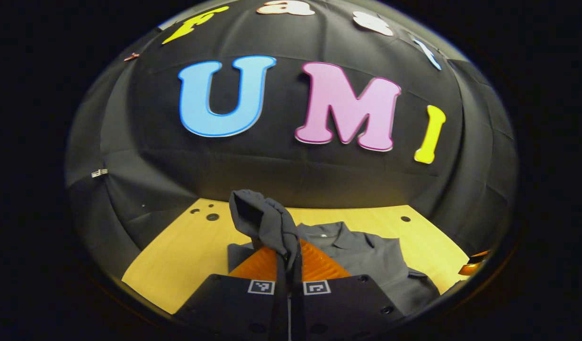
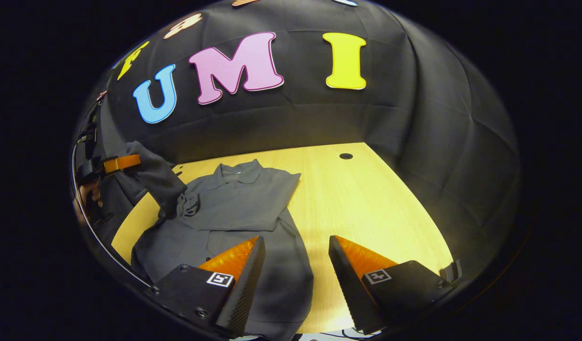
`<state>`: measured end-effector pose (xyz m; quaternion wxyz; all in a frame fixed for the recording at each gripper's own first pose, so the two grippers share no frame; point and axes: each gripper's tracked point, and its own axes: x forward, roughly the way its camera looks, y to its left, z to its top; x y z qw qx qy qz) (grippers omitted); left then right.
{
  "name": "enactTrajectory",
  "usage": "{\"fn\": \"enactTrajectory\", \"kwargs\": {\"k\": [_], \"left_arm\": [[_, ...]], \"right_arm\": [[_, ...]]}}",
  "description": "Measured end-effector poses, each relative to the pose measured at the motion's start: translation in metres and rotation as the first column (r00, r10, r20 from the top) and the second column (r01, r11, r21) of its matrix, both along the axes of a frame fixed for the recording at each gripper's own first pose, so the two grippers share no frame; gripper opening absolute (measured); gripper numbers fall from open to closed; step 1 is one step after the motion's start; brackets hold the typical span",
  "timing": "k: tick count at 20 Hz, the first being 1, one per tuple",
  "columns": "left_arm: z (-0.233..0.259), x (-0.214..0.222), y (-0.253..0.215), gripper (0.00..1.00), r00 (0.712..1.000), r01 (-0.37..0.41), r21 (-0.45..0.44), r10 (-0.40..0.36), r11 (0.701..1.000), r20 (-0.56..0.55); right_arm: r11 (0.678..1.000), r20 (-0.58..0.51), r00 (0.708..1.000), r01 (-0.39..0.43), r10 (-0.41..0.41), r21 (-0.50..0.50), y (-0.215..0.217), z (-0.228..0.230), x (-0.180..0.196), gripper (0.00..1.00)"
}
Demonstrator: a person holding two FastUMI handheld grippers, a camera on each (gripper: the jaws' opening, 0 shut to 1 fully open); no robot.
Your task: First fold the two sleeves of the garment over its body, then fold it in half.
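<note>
Left claw clamped on grey sleeve, lifted above garment on worktop. Right claw fingers apart, hovering over near hem.

The left gripper has its 2 fingers pinched right together on a bunched-up sleeve, and the cloth stands up past the tips. In the right gripper view that same gripper sits off at the far left, raised, sleeve hanging from it, with a bit of a hand just below it. The right gripper has its 2 fingers spread wide apart, nothing between them.
</note>
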<state>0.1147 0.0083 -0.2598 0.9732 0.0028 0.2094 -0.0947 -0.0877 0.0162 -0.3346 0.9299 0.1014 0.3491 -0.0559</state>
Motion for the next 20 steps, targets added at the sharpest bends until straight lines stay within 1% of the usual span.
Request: {"fn": "enactTrajectory", "kwargs": {"k": [3, 4, 7, 10, 14, 17, 20], "left_arm": [[-0.020, -0.006, -0.049, 0.08, 0.997, 0.072, 0.003, -0.071, 0.997, -0.031], [-0.034, -0.008, -0.065, 0.08, 0.995, 0.092, 0.007, -0.091, 0.996, -0.047], [-0.066, -0.012, -0.098, 0.08, 0.987, 0.131, 0.020, -0.129, 0.991, -0.095], [-0.093, -0.013, -0.123, 0.08, 0.984, 0.139, 0.045, -0.133, 0.989, -0.119], [-0.126, -0.008, -0.139, 0.07, 0.985, 0.127, 0.077, -0.116, 0.989, -0.126], [-0.149, -0.007, -0.151, 0.08, 0.982, 0.147, 0.119, -0.130, 0.982, -0.140], [-0.168, -0.009, -0.163, 0.09, 0.975, 0.177, 0.131, -0.155, 0.976, -0.158]], "right_arm": [[1.000, -0.010, 1.000, 0.012, -0.012, 0.004, -0.014, -0.006, -0.005, 0.84], [1.000, -0.013, 1.000, 0.016, -0.016, 0.002, -0.019, -0.009, -0.008, 0.84], [1.000, -0.021, 0.999, 0.026, -0.026, 0.003, -0.032, -0.014, -0.018, 0.84], [0.999, -0.030, 0.999, 0.039, -0.039, 0.017, -0.041, -0.022, -0.025, 0.84], [0.999, -0.043, 0.998, 0.049, -0.048, 0.014, -0.050, -0.030, -0.032, 0.84], [0.998, -0.042, 0.997, 0.061, -0.059, 0.032, -0.051, -0.030, -0.035, 0.84], [0.998, -0.057, 0.997, 0.062, -0.060, 0.033, -0.052, -0.037, -0.040, 0.84]]}}
